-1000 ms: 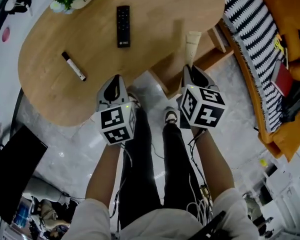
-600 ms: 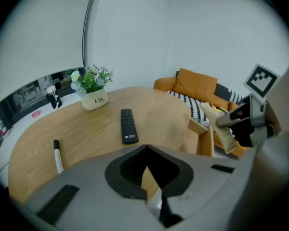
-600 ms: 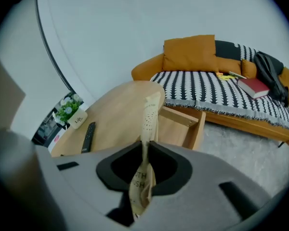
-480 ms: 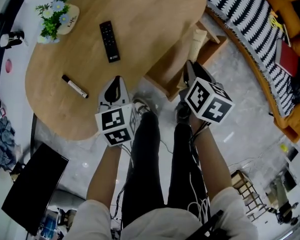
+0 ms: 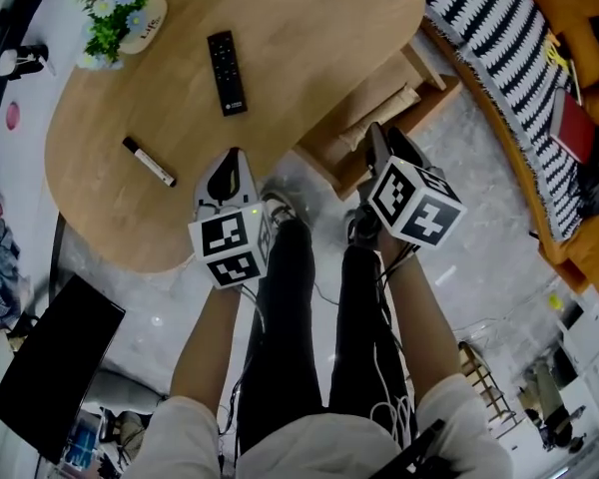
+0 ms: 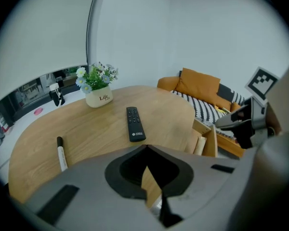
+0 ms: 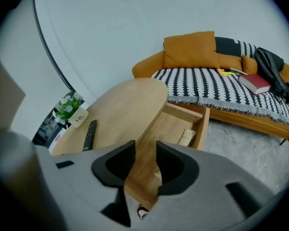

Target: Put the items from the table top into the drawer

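On the oval wooden table (image 5: 280, 8) lie a black remote (image 5: 226, 58) (image 6: 135, 124) and a black-and-white marker (image 5: 148, 162) (image 6: 61, 153). The drawer (image 5: 419, 73) (image 7: 202, 129) under the table's right end stands pulled out, and a cream tube (image 5: 381, 116) (image 7: 187, 137) lies in it. My right gripper (image 5: 384, 140) (image 7: 145, 146) hovers over the drawer's near end. Its jaws have just been opening and now stand open with nothing between them. My left gripper (image 5: 232, 158) (image 6: 145, 150) is shut and empty at the table's near edge, short of the remote.
A white pot of flowers (image 5: 120, 18) (image 6: 98, 93) stands at the table's far left. An orange sofa (image 7: 192, 52) with a striped blanket (image 5: 499, 48), a red book (image 7: 254, 83) and a black bag (image 7: 272, 71) runs along the right. The person's legs are below the grippers.
The cream tube stuck out from the right gripper's tip a second ago; now it lies in the drawer, apart from the gripper. The right gripper has rolled.
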`<action>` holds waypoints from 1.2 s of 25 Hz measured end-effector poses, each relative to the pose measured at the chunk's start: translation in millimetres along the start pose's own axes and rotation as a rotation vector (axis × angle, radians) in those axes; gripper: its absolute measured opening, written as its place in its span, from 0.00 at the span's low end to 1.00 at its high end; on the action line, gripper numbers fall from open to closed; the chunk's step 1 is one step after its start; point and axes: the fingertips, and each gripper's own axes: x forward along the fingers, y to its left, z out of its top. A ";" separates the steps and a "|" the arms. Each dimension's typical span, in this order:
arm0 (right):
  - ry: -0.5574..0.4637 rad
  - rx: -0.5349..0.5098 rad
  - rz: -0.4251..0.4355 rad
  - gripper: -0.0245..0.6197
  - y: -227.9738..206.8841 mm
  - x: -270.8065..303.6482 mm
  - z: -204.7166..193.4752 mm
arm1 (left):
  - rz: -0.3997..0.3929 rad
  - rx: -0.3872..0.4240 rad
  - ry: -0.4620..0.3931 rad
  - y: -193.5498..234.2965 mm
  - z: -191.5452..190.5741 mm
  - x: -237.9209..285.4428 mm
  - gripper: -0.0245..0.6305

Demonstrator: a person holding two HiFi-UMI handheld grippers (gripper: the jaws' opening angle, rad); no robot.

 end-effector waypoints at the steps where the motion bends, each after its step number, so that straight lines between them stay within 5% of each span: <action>1: 0.002 -0.013 0.004 0.24 3.6 -0.1 -0.2 | 0.005 -0.007 -0.001 2.5 -1.7 -1.9 0.04; 8: 0.044 -0.175 0.067 0.24 51.7 1.8 -12.5 | 0.067 -0.103 -0.013 33.5 -15.5 -24.0 0.04; 30: 0.215 -0.787 0.387 0.22 302.1 12.5 -133.8 | 0.471 -0.517 -0.069 233.8 -141.1 -161.5 0.05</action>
